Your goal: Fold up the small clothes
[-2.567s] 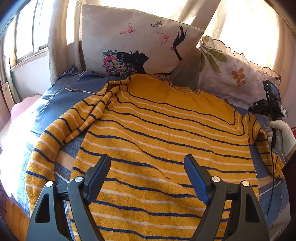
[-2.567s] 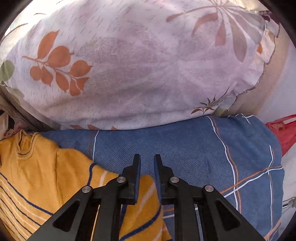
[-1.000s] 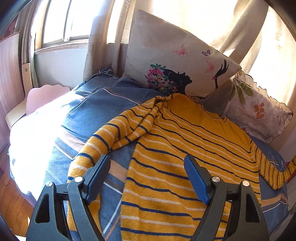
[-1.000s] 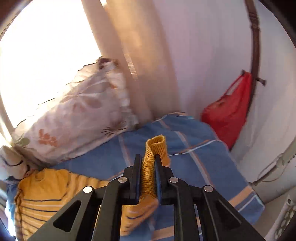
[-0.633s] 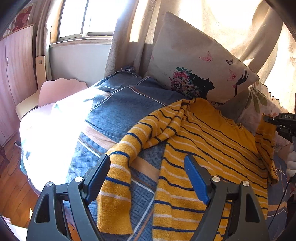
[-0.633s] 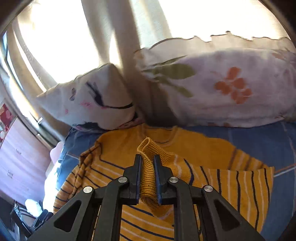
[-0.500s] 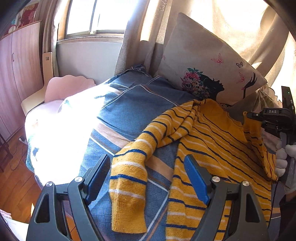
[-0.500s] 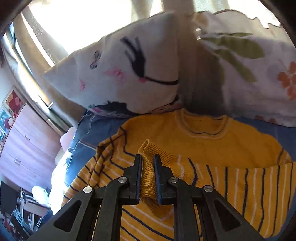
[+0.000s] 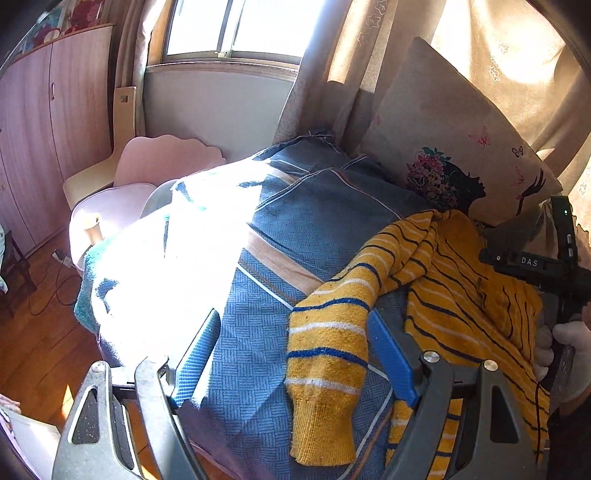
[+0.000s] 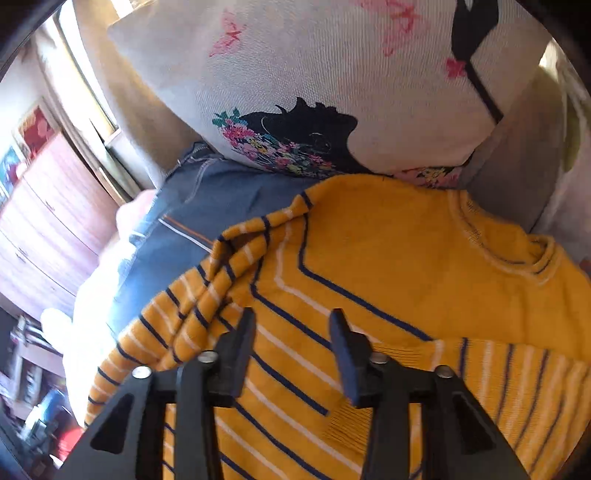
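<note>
Hovering with its jaws spread and nothing between them, the left gripper (image 9: 291,354) frames the near sleeve cuff (image 9: 321,428) of the yellow striped sweater (image 10: 369,266), likely lining up to fold that sleeve inward. Beyond the cuff, the right gripper (image 10: 291,347) is likewise released above the sweater's chest, where the other sleeve (image 10: 498,373) lies folded across. Left of the sweater the blue bedspread (image 9: 317,221) offers room, while the printed pillow (image 10: 332,85) bounds its collar.

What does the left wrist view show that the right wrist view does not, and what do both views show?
Only the left wrist view shows the cuff of the outstretched sleeve lying on the blue bedcover, the window, the pink chair, and the open left gripper.

Only the right wrist view shows the sweater's collar, the other sleeve folded across the body, and the open right gripper above it.

Both show the yellow striped sweater and the printed pillow.
</note>
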The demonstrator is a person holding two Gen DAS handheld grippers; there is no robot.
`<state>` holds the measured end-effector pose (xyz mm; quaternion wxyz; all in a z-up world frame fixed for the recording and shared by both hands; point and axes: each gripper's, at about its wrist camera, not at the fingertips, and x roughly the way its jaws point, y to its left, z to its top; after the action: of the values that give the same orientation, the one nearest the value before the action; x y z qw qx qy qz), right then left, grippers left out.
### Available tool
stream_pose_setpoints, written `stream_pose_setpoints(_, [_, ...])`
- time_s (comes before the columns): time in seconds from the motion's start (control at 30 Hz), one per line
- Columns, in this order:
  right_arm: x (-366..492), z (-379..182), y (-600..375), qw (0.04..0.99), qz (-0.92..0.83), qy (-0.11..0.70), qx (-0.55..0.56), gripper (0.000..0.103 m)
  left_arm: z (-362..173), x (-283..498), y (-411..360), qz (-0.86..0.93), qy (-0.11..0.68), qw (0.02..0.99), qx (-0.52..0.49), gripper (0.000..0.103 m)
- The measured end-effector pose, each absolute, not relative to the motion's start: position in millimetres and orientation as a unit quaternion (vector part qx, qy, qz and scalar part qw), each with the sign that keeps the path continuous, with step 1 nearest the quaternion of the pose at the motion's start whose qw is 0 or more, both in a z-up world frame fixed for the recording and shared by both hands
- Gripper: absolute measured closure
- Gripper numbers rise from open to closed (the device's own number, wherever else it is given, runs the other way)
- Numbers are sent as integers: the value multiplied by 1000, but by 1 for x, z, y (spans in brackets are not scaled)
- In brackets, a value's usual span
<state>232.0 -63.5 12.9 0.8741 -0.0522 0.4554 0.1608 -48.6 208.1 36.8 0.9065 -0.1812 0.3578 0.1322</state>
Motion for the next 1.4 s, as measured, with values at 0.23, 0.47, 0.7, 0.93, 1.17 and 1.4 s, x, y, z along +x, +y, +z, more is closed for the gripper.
stream_pose_setpoints(0.23, [222, -32, -65, 858, 116, 487, -118, 40, 26, -39, 199, 100, 374, 902, -190, 22])
stream_pose_setpoints(0.47, [231, 6, -94, 878, 115, 465, -26, 98, 32, -47, 214, 118, 358, 906, -193, 22])
stream_pose_setpoints(0.7, [266, 18, -51, 872, 166, 459, 34, 102, 33, -51, 218, 126, 362, 903, -195, 22])
stream_pose_setpoints(0.93, [249, 12, -31, 863, 198, 464, 22, 78, 35, -64, 238, 158, 356, 900, -196, 22])
stream_pose_setpoints(1.17, [233, -7, -74, 867, 111, 481, -67, 50, 18, -54, 238, 148, 374, 892, -206, 22])
stream_pose_setpoints(1.4, [232, -23, -72, 868, 78, 482, -92, 77, 21, -51, 222, 129, 375, 897, -196, 22])
